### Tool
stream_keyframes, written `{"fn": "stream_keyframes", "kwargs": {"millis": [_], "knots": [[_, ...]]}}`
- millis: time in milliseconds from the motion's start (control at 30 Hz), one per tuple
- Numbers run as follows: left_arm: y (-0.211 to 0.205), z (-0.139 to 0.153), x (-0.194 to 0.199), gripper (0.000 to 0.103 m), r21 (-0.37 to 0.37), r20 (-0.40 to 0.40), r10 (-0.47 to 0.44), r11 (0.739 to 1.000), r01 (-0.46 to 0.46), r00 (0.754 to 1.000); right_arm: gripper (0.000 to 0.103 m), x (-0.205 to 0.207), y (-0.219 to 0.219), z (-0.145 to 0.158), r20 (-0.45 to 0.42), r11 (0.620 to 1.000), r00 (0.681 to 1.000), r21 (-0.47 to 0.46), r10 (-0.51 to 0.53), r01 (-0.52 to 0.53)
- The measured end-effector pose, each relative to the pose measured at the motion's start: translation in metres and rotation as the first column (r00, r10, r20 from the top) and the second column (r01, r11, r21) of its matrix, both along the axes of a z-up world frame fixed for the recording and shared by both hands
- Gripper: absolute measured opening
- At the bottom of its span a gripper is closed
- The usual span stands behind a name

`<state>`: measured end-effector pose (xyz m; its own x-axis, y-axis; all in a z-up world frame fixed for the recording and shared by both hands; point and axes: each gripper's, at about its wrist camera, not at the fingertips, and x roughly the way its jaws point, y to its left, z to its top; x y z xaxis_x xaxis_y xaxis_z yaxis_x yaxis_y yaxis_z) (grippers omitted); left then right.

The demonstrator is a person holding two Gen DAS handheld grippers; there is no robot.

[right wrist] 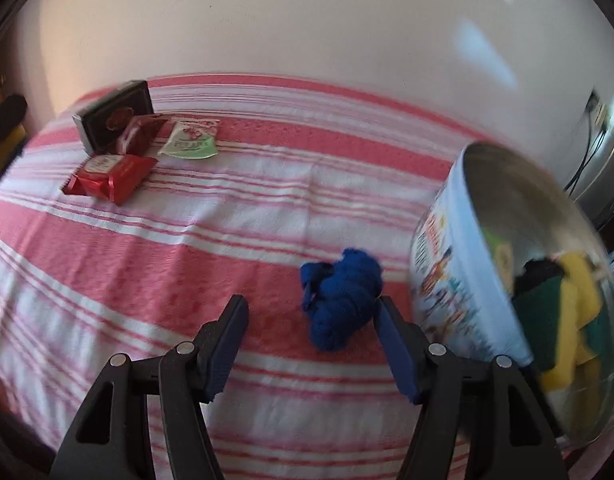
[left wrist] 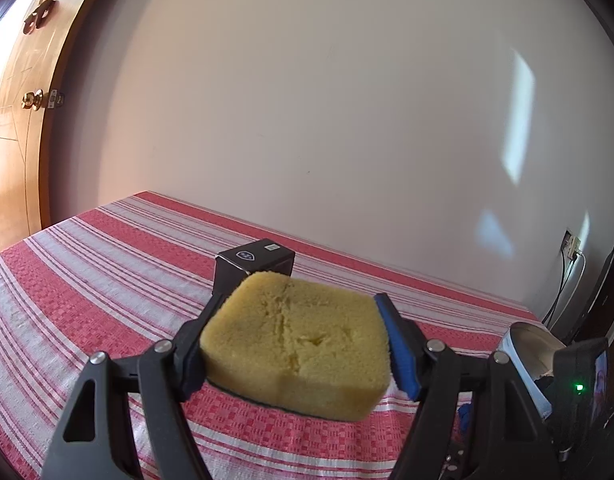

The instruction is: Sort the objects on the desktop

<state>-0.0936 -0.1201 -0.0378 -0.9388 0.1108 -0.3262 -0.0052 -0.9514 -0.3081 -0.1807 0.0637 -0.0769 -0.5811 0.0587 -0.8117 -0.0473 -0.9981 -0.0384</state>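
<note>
- The left tool (left wrist: 295,344) is clamped on a yellow sponge (left wrist: 297,354), one pad on each side of it, and holds it clear of the striped cloth (left wrist: 107,264) that covers the surface.
- The right tool (right wrist: 309,344) is released, with nothing between its pads; a bundled blue cloth (right wrist: 343,298) lies on the surface just ahead of it, close against the inner face of its right-side finger (right wrist: 391,336); I cannot tell whether they touch.
- Just right of that tool stands a printed tin (right wrist: 503,272), already holding yellow and green pieces that look like sponges, so I judge the sorting to be partly done.
- Still to go, as I read it: the held sponge, the blue cloth, and perhaps the packets farther off.
- Only the right view shows those: two red packets (right wrist: 109,176), a white-and-green sachet (right wrist: 191,140) and a dark box (right wrist: 111,118), grouped well ahead and to the left.
- Only the left view shows the held sponge, a black box (left wrist: 255,264) just beyond it, and a wooden door (left wrist: 23,120) far left.
- The tin appears there only as a sliver at the right edge.
</note>
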Motion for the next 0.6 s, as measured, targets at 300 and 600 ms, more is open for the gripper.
{"fn": "stream_keyframes", "kwargs": {"millis": [300, 600], "knots": [[-0.001, 0.0, 0.001, 0.073, -0.001, 0.001, -0.002, 1.0, 0.002, 1.0, 0.068, 0.022, -0.015, 0.006, -0.115, 0.989, 0.993, 0.145, 0.031, -0.014], [0.004, 0.0, 0.002, 0.073, -0.027, 0.005, -0.007, 1.0, 0.007, 1.0, 0.068, -0.006, 0.005, 0.004, -0.068, 0.997, 0.997, 0.077, -0.027, 0.032]]}}
